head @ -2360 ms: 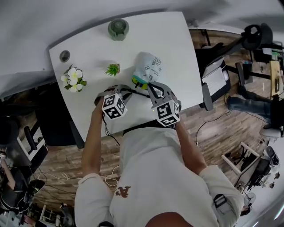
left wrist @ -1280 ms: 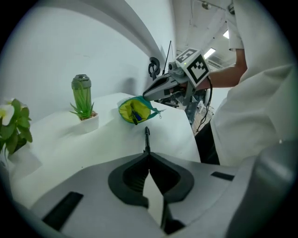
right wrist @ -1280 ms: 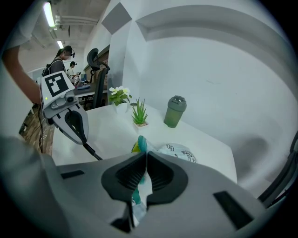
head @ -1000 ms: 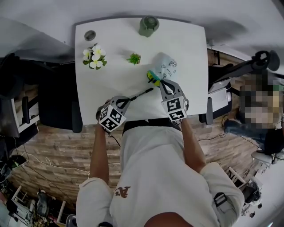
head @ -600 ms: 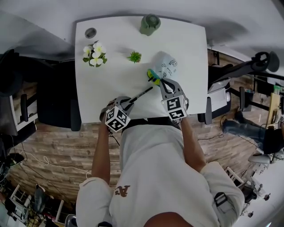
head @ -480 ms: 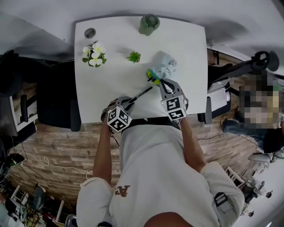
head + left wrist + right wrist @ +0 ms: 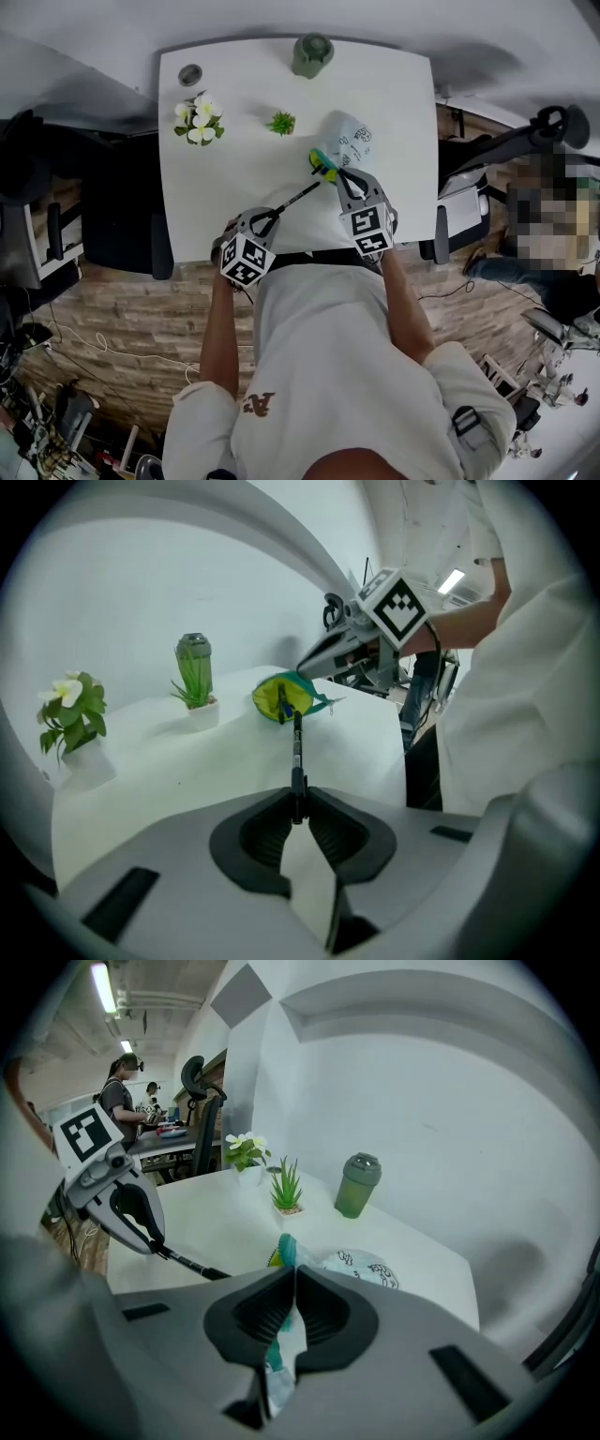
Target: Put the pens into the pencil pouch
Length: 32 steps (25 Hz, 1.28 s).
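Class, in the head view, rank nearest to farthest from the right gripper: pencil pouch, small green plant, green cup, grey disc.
1. pencil pouch, in its jaws
2. small green plant, mid-table
3. green cup, far edge
4. grey disc, far-left corner

The slim black pen [image 7: 297, 757] sticks out of my left hand-held gripper [image 7: 298, 803], whose jaws have just been closing on its rear end. Its tip is near the yellow-lined mouth of the pale printed fabric pencil pouch [image 7: 349, 141]. The pouch lies on the white worktop [image 7: 234, 122], its teal edge pinched in my right hand-held gripper [image 7: 291, 1283].
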Each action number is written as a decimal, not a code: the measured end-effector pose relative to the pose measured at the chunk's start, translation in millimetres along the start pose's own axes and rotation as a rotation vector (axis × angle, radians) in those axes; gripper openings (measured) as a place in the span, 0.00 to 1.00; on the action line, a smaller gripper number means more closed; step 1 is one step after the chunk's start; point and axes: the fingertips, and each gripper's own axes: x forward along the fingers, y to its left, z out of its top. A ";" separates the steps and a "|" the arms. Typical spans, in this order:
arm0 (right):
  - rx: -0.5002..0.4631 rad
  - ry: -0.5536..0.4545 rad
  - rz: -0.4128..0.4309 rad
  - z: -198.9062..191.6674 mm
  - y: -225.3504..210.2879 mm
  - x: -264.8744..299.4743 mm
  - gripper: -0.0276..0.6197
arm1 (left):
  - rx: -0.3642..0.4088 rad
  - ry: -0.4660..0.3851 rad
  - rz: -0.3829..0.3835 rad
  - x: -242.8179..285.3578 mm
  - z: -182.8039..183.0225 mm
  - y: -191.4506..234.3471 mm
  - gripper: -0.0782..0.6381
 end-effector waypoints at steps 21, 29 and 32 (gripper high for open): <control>0.041 -0.018 0.023 4.8 2.1 -4.1 0.06 | -0.045 -0.068 0.023 69.3 91.2 25.5 0.18; 0.065 -0.036 0.032 4.8 3.8 -0.8 0.06 | -0.047 -0.101 0.002 99.3 113.7 31.8 0.18; 0.078 -0.036 0.030 1.8 2.6 2.6 0.06 | -0.061 -0.109 0.000 109.2 111.7 34.2 0.18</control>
